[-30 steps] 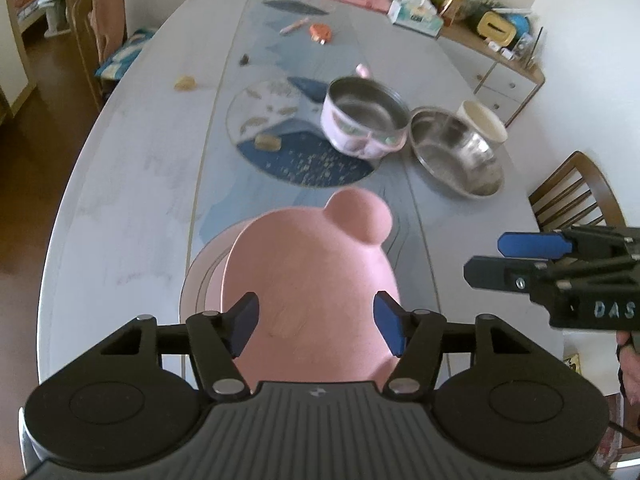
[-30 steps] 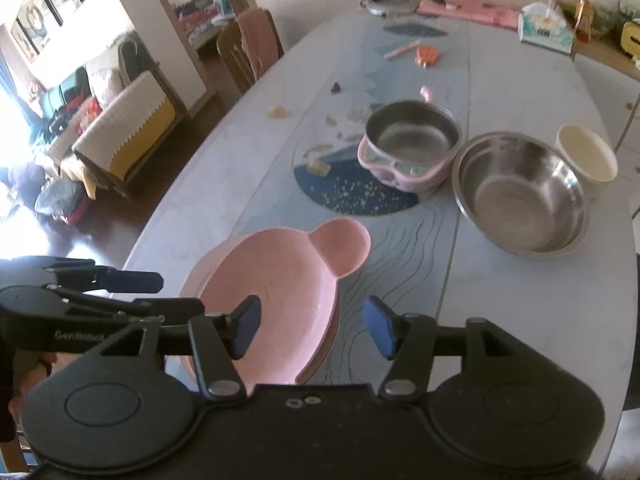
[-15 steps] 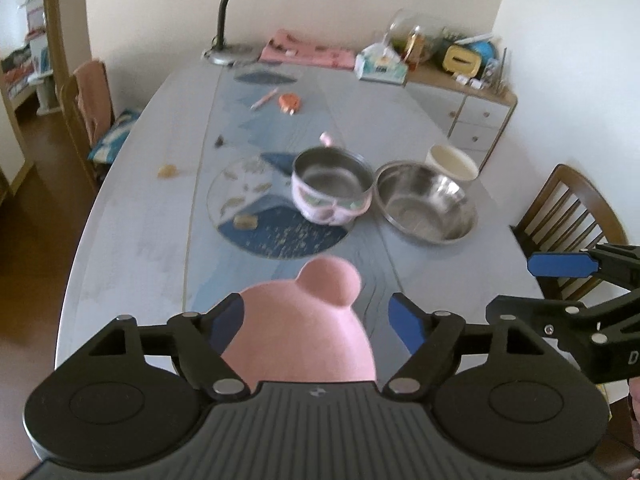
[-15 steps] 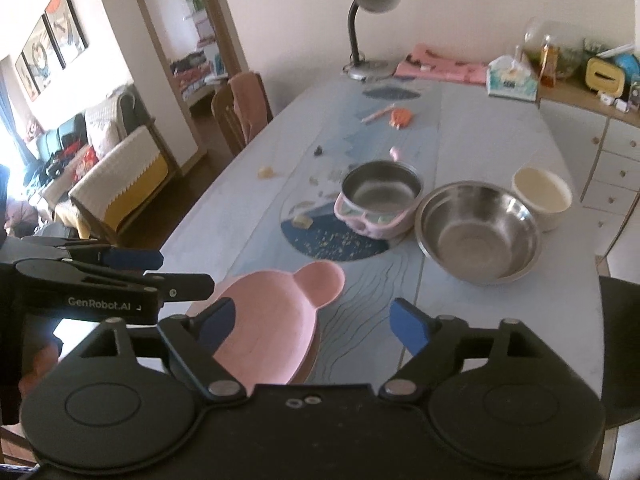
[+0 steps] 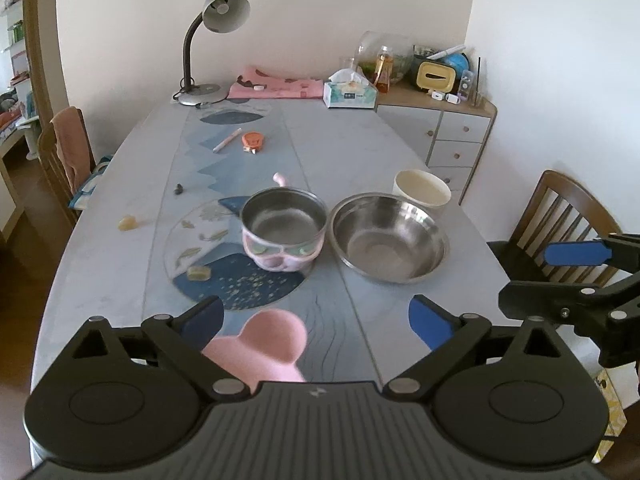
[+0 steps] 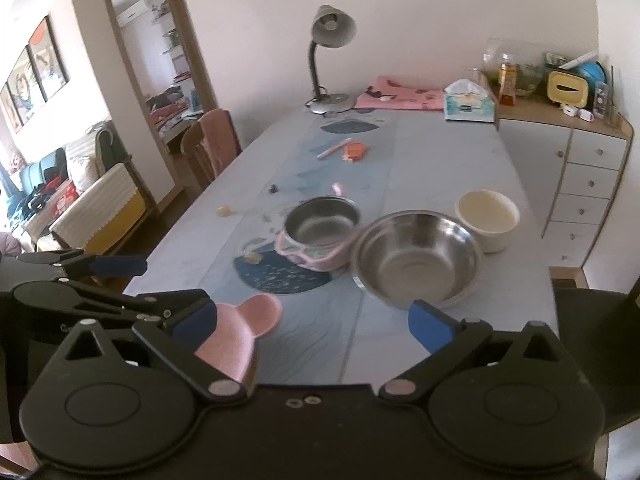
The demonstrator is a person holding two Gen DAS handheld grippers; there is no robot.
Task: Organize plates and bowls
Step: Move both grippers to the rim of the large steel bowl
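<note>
A pink plate with a round ear [image 5: 264, 346] [image 6: 240, 332] lies at the table's near edge, mostly hidden under my grippers. Farther in stand a small steel bowl in a pink holder [image 5: 284, 232] [image 6: 320, 232], a large steel bowl [image 5: 390, 236] [image 6: 416, 258] and a cream cup [image 5: 420, 192] [image 6: 486, 216]. My left gripper [image 5: 316, 320] is open and empty, above the plate. My right gripper [image 6: 314, 322] is open and empty, to the right of the left one. Each shows from the side in the other's view.
A desk lamp [image 5: 212, 40], pink cloth [image 5: 276, 88] and tissue box [image 5: 350, 94] sit at the table's far end. A pen and orange item [image 5: 254, 142] lie mid-table. Chairs stand left [image 5: 66, 152] and right [image 5: 560, 220]. A drawer cabinet [image 5: 452, 136] is at the right.
Both grippers have pulled back and risen from the pink plate and opened wider. The plate stays on the table, and more of the room is now in view.
</note>
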